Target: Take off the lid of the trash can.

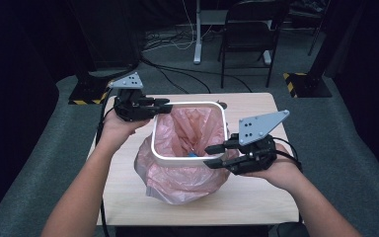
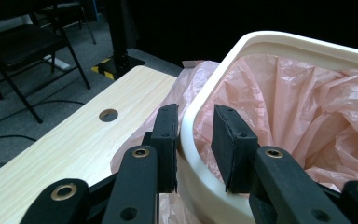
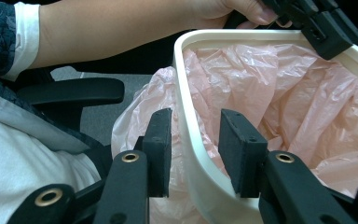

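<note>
A white bin [image 1: 190, 132] lined with a pink bag [image 1: 190, 131] stands on the counter [image 1: 256, 197]. Both the left hand-held gripper [image 1: 164, 106] and the right hand-held gripper [image 1: 215, 156] straddle its rim, pads not yet pressing; gripping and lifting remain.

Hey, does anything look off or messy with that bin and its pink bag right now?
Nothing is spilled or broken. The pink bag bunches loosely outside below the white rim, slack rather than snug.
</note>
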Demonstrator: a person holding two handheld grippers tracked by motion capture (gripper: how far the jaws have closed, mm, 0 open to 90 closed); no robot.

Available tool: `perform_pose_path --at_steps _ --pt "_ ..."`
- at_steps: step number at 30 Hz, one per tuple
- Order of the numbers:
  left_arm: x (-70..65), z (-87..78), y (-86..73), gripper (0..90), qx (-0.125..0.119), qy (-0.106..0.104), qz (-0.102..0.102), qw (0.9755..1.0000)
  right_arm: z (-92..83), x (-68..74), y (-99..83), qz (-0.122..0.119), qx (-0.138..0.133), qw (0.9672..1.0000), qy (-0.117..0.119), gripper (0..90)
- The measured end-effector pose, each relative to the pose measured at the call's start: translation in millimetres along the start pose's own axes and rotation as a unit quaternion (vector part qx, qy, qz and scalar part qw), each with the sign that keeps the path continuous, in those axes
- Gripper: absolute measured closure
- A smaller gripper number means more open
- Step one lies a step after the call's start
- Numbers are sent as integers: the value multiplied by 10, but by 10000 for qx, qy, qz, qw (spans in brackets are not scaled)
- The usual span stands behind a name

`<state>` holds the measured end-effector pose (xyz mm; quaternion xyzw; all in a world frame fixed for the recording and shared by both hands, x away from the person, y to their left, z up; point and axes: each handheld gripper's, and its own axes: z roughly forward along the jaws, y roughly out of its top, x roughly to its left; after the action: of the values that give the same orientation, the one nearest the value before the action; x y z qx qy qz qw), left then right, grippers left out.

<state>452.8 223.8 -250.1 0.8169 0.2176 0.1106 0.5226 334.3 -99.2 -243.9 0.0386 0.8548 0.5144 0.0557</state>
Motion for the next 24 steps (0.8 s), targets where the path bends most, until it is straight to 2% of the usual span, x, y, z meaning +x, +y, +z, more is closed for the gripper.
perform_pose_path --at_steps 7,10,24 --pt "13 28 8 714 35 -32 7 10000 72 -21 20 -4 115 9999 101 642" --pt "17 62 3 720 161 14 62 9999 111 -28 26 -10 238 9996 141 653" --pt "39 133 2 731 115 -101 16 9999 208 -43 35 -62 396 9990 213 664"
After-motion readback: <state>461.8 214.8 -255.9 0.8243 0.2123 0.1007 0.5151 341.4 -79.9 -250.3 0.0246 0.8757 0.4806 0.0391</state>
